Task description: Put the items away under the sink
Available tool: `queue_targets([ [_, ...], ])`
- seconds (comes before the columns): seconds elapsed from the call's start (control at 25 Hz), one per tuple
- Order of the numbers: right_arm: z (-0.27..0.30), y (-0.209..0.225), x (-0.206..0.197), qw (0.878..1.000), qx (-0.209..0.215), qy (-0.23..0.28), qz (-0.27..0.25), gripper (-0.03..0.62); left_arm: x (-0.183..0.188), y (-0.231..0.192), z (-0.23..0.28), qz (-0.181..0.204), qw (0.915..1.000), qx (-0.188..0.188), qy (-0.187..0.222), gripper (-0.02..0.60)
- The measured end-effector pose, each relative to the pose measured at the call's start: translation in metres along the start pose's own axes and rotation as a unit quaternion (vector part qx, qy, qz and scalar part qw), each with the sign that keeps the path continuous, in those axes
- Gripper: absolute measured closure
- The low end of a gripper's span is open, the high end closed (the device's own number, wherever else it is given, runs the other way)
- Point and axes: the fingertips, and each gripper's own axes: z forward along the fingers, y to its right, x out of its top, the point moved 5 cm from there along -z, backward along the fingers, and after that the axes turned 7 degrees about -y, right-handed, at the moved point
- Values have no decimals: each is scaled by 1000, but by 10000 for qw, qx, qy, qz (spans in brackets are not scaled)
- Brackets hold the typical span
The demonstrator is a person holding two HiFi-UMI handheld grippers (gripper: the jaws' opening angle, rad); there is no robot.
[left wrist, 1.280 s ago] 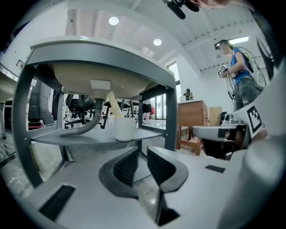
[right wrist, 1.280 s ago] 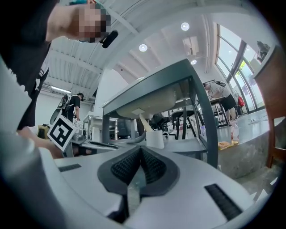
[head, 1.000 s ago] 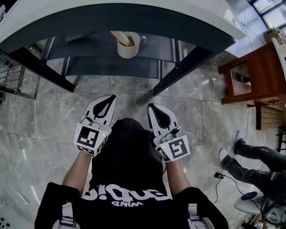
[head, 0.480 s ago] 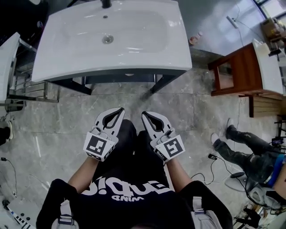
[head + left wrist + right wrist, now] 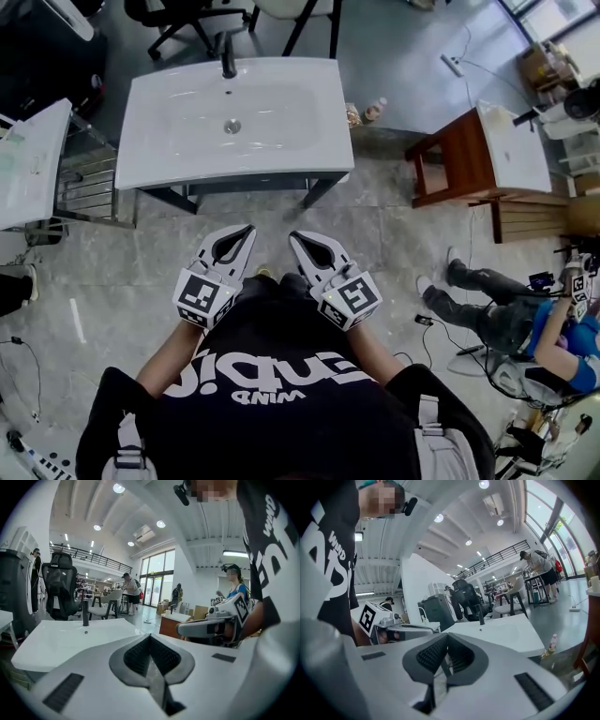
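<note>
Sink (image 5: 234, 117) sits straight ahead of both grippers, well beyond their tips, faucet (image 5: 228, 56) at its far edge. Left gripper (image 5: 242, 234): jaws pressed together, nothing between them. Right gripper (image 5: 298, 238), just beside it: jaws together, empty too. Wooden table (image 5: 469, 155) stands off to the right gripper's right.

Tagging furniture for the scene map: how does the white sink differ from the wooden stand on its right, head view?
The sink is a white basin with drain and black faucet on dark legs; the wooden stand is a reddish-brown frame under a flat white top. The sink looks larger than the stand. The sink lies straight ahead; the stand sits off right. Both rest on the grey floor.
</note>
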Motion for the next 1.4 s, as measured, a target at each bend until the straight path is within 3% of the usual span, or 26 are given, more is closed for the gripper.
queue_targets([
  [0.44, -42, 15, 54, 9979, -91, 415, -494, 576, 54, 27, -6, 114, 9993, -81, 335, 561],
  [0.64, -64, 37, 66, 9961, -278, 651, -531, 576, 68, 30, -5, 224, 9978, 128, 605, 561],
  [0.96, -84, 50, 75, 9931, -501, 749, -745, 576, 66, 22, -16, 32, 9953, 563, 782, 561],
  [1.4, -88, 50, 72, 9924, -553, 771, -781, 576, 64, 22, -19, 23, 9937, 771, 816, 561],
])
